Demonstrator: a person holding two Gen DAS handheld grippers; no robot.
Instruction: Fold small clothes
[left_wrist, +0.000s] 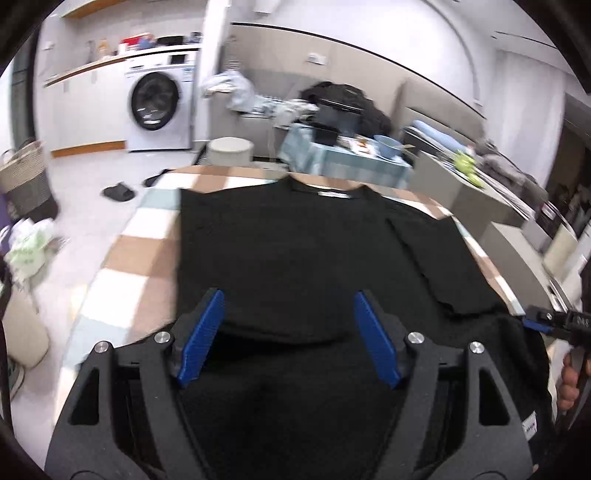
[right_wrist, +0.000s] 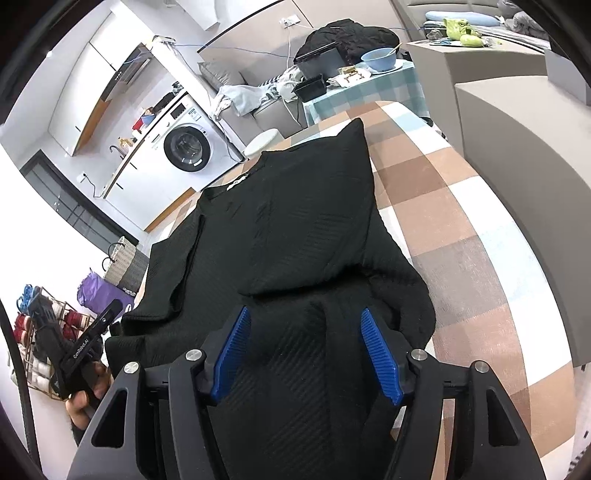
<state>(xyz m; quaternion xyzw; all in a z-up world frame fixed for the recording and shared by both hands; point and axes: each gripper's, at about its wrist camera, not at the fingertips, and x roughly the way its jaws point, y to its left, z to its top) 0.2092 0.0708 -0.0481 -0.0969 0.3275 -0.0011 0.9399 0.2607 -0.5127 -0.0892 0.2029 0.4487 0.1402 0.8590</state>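
The left gripper and right gripper, both spread apart over the black shirt on the checked table, risked bunching its slack hem when closing.

We had both wrist cams sitting low and close over the black shirt on the checkered table, the left one facing its collar straight on, the right one angled from the side, both catching the washing machine behind.
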